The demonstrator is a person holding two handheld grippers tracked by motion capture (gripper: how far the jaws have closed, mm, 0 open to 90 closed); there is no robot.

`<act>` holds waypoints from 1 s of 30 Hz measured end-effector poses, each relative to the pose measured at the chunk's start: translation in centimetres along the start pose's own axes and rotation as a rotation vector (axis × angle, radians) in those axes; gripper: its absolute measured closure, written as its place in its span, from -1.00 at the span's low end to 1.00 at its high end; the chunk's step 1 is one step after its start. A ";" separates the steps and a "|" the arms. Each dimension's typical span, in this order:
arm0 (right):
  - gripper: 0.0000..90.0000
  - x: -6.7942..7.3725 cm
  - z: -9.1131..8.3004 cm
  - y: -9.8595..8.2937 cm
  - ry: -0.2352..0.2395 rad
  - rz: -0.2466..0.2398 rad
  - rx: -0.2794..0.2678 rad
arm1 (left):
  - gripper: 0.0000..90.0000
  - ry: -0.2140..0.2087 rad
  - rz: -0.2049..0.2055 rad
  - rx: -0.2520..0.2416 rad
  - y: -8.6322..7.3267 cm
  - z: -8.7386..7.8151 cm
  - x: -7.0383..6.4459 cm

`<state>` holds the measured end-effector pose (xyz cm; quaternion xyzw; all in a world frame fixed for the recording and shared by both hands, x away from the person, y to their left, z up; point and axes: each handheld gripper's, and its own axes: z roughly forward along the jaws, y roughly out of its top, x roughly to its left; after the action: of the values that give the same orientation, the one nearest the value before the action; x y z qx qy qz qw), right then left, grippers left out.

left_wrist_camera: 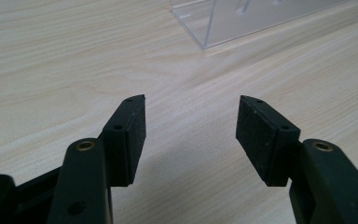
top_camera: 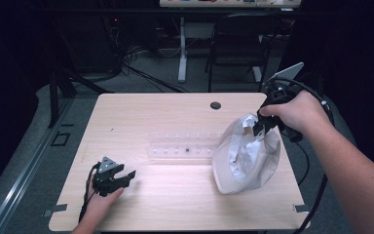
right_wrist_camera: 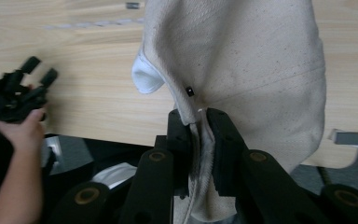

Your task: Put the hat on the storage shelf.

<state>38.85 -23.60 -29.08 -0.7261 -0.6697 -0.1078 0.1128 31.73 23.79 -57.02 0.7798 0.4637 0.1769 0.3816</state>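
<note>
Dim room behind, with a black chair (top_camera: 238, 36) and a white desk leg (top_camera: 182, 51) on grey floor. Nearer, pale wooden table (top_camera: 175, 195). Over its right side, cream cloth hat (top_camera: 246, 156), hanging from the right gripper (top_camera: 262, 122), jaws pinched shut on its rim. At mid-table, clear plastic rack (top_camera: 185, 146), just beside the hat. Near the front left corner, left gripper (top_camera: 124, 176), low over bare wood, jaws spread wide, gripping nothing.
</note>
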 end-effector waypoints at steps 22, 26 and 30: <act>0.80 -0.2 -1.6 1.8 0.477 0.025 -0.036 | -0.03 0.000 0.013 0.001 0.1 0.1 -0.2; 0.80 -0.4 -1.3 2.2 0.604 0.011 -0.050 | -0.03 0.003 0.039 -0.019 0.3 -0.1 -0.6; 0.80 -0.2 -1.3 2.5 0.699 0.009 -0.069 | -0.04 -0.010 0.081 -0.054 1.1 -0.5 -1.9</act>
<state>41.33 -24.39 -27.93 -0.6515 -0.5835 -0.3720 0.3110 31.18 22.07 -55.72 0.7884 0.4247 0.2006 0.3974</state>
